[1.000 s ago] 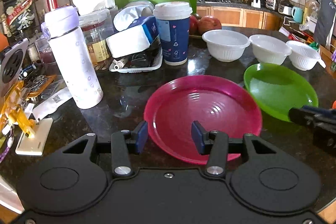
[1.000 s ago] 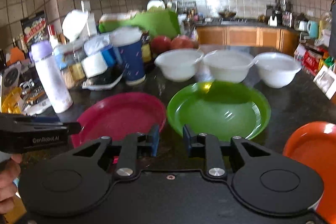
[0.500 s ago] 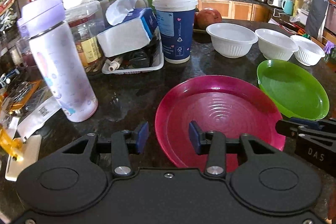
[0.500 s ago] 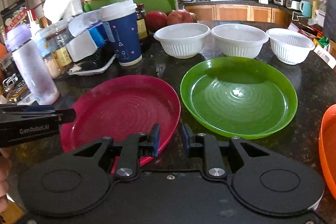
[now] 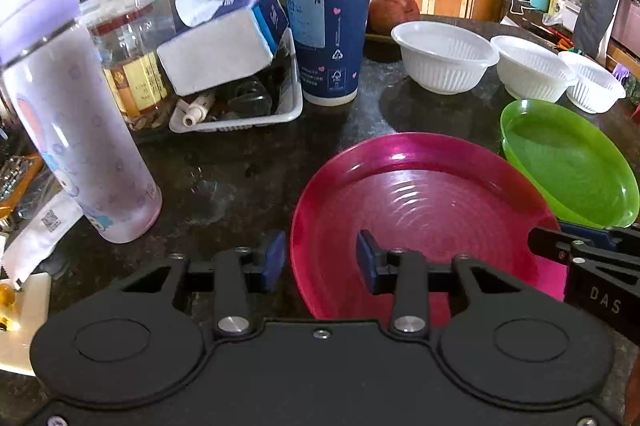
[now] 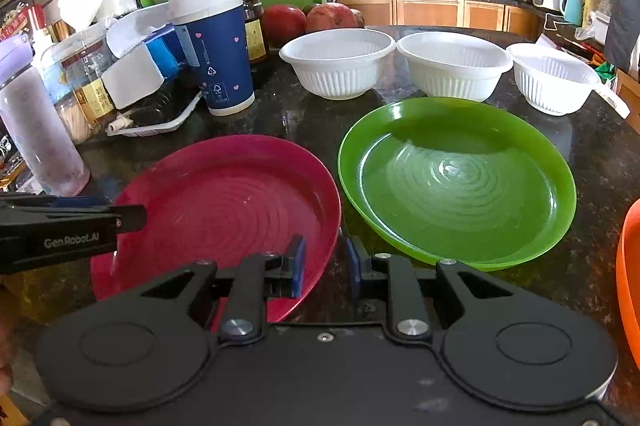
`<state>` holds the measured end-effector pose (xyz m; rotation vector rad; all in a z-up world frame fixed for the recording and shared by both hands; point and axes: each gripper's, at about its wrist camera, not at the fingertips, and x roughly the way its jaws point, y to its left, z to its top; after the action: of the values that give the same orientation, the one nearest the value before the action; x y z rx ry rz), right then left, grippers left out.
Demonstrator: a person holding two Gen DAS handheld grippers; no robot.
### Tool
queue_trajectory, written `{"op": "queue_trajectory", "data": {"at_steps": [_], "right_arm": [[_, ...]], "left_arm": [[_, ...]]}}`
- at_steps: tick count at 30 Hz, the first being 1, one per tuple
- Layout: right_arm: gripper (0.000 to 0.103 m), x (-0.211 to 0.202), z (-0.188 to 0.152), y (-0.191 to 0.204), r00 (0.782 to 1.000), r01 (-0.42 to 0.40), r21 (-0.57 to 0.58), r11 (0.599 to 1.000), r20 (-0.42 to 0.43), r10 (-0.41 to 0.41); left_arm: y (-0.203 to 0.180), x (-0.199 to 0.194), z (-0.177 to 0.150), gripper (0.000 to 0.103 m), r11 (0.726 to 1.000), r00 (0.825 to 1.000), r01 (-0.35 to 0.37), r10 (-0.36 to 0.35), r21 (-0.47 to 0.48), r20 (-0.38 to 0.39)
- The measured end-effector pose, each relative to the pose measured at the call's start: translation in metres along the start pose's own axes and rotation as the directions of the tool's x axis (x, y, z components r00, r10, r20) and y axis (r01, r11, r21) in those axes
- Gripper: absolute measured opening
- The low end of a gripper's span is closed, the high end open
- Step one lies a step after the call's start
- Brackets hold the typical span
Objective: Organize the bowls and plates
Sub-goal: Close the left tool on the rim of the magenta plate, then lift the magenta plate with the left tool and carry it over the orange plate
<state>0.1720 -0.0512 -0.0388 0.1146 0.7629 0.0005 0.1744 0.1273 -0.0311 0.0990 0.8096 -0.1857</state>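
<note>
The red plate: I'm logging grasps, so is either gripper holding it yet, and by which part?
Not yet. Both straddle the red plate's near rim, unpinched: left gripper closing at its left edge, right gripper at its right.

From my remote station, the near rim of the red plate [image 5: 420, 202] is hidden behind the left gripper [image 5: 321, 260] body at the bottom of the left wrist view. The orange plate [image 6: 630, 266] is cut off by the right edge of the right wrist view; I see only a sliver. The purple bottle [image 5: 68, 114] is cropped at the left edge of the left wrist view. I cannot read the label on the jar [image 5: 132, 66] behind it. A hand [image 6: 6, 338] shows only partly at the lower left edge
</note>
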Motion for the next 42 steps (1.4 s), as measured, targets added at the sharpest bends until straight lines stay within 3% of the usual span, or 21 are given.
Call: {"op": "queue_trajectory", "data": {"at_steps": [2,10,31,42], "right_arm": [[0.023,0.002,0.002,0.001,1.0,0.003,-0.001,1.0,-0.003,-0.003],[0.02,0.008,0.001,0.009,1.0,0.015,-0.025,1.0,0.0,-0.015],[0.02,-0.007,0.0,0.026,0.998,0.024,-0.099,0.995,0.058,-0.019],[0.015,-0.03,-0.006,0.016,0.991,0.07,-0.087,0.994,0.121,-0.059]], "left_arm": [[0.003,0.003,0.001,0.04,1.0,1.0,0.011,-0.011,-0.017,-0.01],[0.015,0.007,0.0,0.019,0.998,0.999,0.022,-0.023,-0.052,-0.026],[0.019,-0.02,-0.011,0.019,0.998,1.0,-0.011,0.012,-0.059,0.023],[0.003,-0.035,-0.011,0.019,0.999,0.998,0.017,-0.014,-0.039,0.059]]}}
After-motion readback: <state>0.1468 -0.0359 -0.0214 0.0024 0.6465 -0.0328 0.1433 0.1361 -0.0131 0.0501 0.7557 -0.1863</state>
